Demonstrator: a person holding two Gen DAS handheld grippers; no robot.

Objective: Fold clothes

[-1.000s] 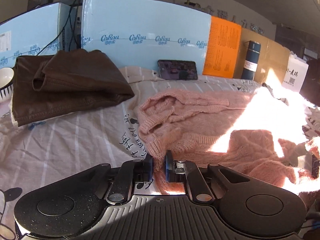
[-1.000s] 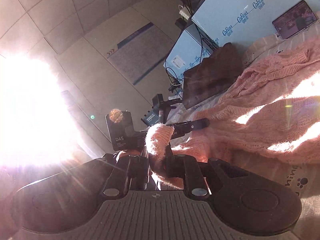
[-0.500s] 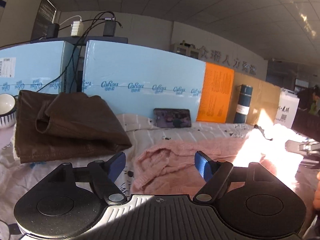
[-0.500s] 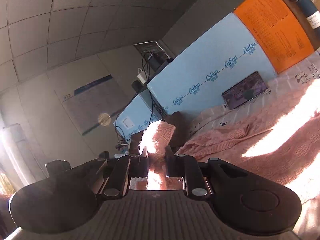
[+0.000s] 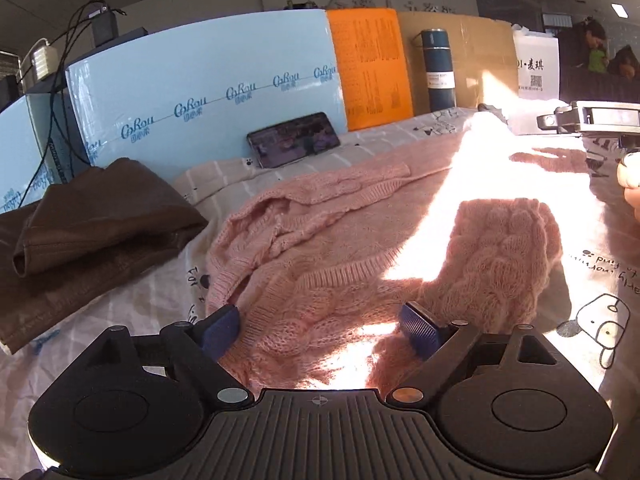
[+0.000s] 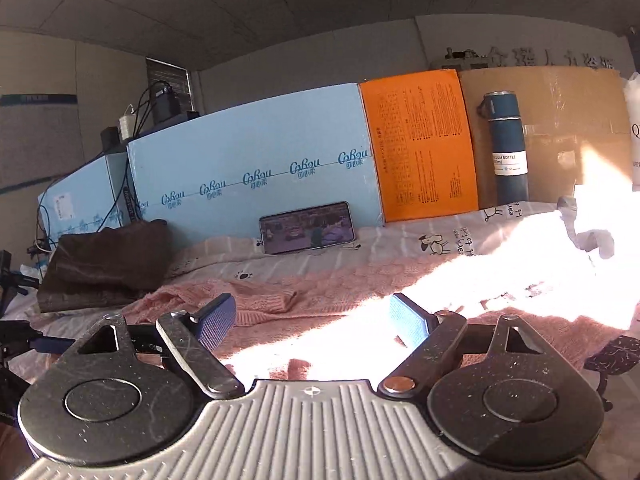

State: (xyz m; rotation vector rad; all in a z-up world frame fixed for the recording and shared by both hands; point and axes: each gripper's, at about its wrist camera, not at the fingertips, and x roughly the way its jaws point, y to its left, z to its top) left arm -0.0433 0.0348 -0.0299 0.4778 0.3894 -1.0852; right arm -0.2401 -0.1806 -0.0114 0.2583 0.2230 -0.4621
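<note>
The far right part of the pink cable-knit sweater (image 6: pixel 520 280) is washed out by strong sunlight; the folded brown garment (image 5: pixel 80 232) is cut by the left edge.

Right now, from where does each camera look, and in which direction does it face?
Left wrist: sits on the left gripper, low over the pink sweater, facing the blue boards; its open fingers and a fingertip at the right edge show.
Right wrist: sits on the right gripper, facing the same way; its open fingers show.
Shared: sweater, phone, brown garment, bottle.
</note>
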